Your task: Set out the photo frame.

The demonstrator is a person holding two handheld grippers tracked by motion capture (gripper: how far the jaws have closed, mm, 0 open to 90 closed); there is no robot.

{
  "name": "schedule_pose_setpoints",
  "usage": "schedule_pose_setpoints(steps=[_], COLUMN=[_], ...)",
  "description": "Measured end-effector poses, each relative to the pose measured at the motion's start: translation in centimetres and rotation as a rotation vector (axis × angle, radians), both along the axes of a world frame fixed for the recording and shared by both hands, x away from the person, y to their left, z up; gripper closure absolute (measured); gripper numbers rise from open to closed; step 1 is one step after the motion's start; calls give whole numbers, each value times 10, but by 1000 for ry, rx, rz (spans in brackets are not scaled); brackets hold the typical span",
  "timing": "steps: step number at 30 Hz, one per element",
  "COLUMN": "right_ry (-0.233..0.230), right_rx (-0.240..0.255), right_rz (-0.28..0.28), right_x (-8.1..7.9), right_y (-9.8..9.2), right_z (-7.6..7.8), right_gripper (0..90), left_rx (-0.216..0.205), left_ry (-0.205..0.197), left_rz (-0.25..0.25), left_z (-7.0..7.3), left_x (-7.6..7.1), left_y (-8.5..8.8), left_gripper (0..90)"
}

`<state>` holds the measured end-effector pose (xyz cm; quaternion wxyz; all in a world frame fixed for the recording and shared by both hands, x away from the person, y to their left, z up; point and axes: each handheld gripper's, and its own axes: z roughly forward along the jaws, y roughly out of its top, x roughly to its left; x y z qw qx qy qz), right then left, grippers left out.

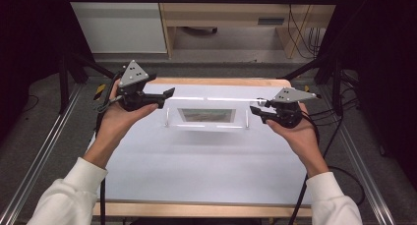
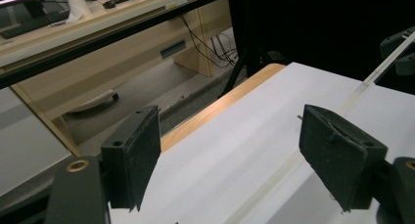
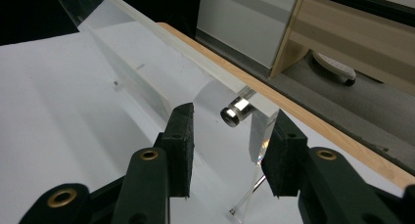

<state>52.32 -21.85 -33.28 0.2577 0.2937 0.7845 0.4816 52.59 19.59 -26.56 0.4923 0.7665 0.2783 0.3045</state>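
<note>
On the white bench, the right gripper pinched the clear plastic photo frame to steady it; the left gripper had spread jaws, holding nothing.

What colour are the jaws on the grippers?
Black, best seen on the left gripper in its own view.

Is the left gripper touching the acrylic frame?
Apart. In the left gripper view the left gripper has open jaws, and the frame's edge passes between the pads with clear gaps on both sides.
</note>
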Motion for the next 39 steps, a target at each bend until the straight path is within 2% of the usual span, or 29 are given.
schedule_pose_setpoints(steps=[3, 7, 11, 12, 14, 15, 23, 24, 26, 27, 29, 30, 31, 32, 34, 36, 39], right_ry=[3, 5, 7, 6, 9, 8, 9, 11, 13, 15, 14, 21, 23, 25, 26, 29, 31], right_rx=[6, 2, 3, 4, 6, 5, 18, 21, 23, 28, 31, 34, 34, 35, 34, 39, 55], right_rz=[-6, -14, -19, -21, -21, -23, -33, -35, -38, -41, -40, -42, -44, -44, -46, -52, -59], right_x=[2, 5, 8, 10, 11, 12, 19, 21, 23, 24, 25, 26, 27, 28, 29, 32, 35], right_y=[0, 1, 1, 1, 1, 1, 1, 1, 1, 1, 1, 1, 1, 1, 1, 1, 1], right_z=[0, 2, 3, 3, 3, 4, 4, 5, 5, 5, 5, 5, 6, 6, 6, 7, 6], right_gripper=[599, 597, 596, 596, 595, 595, 593, 593, 593, 592, 592, 591, 591, 591, 591, 589, 588], left_rx=[-21, -85, -101, -97, -49, -49, -52, -51, -49, -39, -28, -19, -24, -24, -18, 1, 18], left_ry=[-6, -21, -22, -21, -16, -16, 9, 19, 21, 33, 36, 44, 75, 75, 91, 126, 150], left_rz=[8, 46, 58, 58, 69, 69, 102, 110, 113, 121, 123, 123, 113, 113, 118, 120, 133], left_z=[0, -3, -9, -12, -22, -22, -49, -57, -62, -73, -77, -86, -102, -102, -116, -131, -143], left_x=[-4, -16, -25, -27, -34, -34, -47, -50, -51, -53, -54, -56, -57, -57, -58, -57, -56], left_y=[3, 13, 20, 22, 27, 27, 44, 48, 50, 53, 54, 55, 57, 57, 58, 61, 66], left_gripper=[202, 161, 151, 150, 151, 151, 150, 149, 149, 149, 150, 152, 149, 141, 133, 131, 127])
